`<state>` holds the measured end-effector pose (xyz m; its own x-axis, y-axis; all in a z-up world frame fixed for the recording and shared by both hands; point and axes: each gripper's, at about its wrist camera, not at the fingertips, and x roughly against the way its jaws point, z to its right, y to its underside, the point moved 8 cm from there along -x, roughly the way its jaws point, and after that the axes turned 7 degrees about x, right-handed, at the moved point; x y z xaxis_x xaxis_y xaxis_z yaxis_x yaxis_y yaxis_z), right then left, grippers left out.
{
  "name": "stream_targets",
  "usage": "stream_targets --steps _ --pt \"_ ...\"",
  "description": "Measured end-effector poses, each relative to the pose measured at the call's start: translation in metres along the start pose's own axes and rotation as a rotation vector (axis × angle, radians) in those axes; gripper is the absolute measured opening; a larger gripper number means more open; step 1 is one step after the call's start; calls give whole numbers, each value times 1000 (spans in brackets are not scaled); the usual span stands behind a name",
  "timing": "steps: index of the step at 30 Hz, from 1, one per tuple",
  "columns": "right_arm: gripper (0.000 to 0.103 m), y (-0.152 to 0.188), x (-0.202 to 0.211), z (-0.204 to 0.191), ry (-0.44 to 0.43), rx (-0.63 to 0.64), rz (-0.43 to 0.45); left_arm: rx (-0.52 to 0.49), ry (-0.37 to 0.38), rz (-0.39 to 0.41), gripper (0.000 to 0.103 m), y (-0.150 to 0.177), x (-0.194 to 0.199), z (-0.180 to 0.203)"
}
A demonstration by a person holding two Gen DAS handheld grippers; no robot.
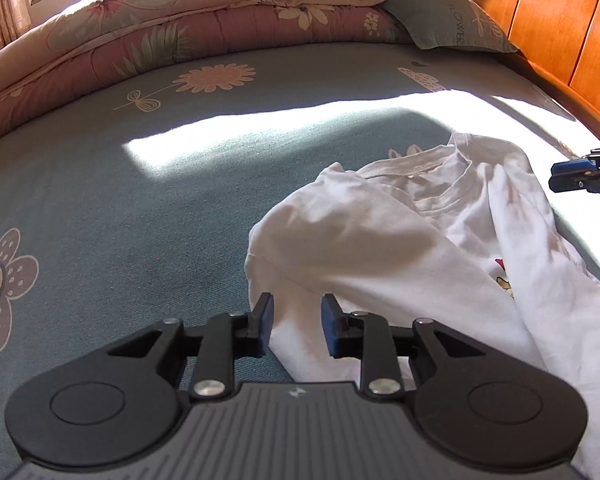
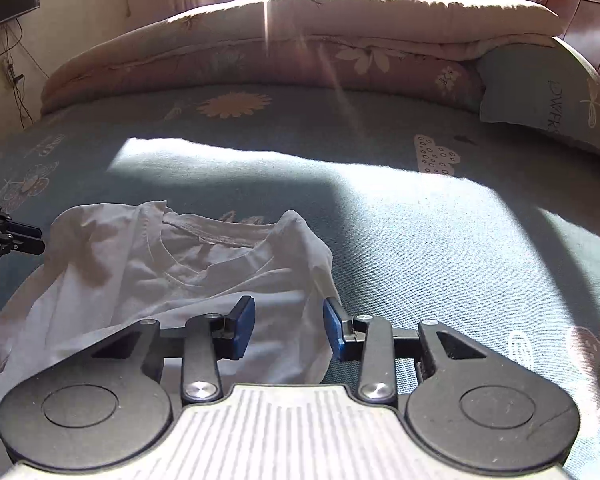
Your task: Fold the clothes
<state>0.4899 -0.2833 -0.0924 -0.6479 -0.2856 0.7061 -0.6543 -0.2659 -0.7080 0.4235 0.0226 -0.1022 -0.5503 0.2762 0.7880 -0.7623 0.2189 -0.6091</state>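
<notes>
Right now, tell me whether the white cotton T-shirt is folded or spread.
Neither: the white cotton T-shirt lies rumpled on the blue floral bedsheet, sleeves bunched inward, collar showing.

Open bed: bare sheet left of the shirt.
Far edge: folded quilt, pillow, headboard.

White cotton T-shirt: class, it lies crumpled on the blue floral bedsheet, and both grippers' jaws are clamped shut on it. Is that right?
Not quite. The white cotton T-shirt does lie crumpled on the blue floral bedsheet, but both wrist views show the left gripper and right gripper with jaws open, gripping nothing.
</notes>
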Motion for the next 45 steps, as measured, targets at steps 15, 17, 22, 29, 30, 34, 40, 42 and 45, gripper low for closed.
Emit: stream_targets --steps 15,17,22,29,30,34,40,42,45 --pt "67 129 138 -102 -126 -135 21 166 53 -12 56 127 62 59" --pt "68 143 149 -111 -140 -175 29 217 44 0 56 130 55 57" --pt "70 171 173 -131 -156 -226 41 226 -21 3 30 136 36 56" --pt "70 179 193 -133 -120 -198 63 206 -102 24 6 128 54 30" --pt "70 179 194 -132 -118 -196 65 195 -127 27 6 126 59 23" --pt "70 177 193 -129 -123 -199 71 184 -218 35 6 119 80 -13" --pt "70 170 190 -136 -135 -186 74 173 -367 35 6 109 106 -73" --pt "70 169 189 -136 -129 -180 74 173 -407 34 7 105 113 -91" --pt "70 167 188 -134 -125 -181 72 159 -438 28 7 97 117 -107"
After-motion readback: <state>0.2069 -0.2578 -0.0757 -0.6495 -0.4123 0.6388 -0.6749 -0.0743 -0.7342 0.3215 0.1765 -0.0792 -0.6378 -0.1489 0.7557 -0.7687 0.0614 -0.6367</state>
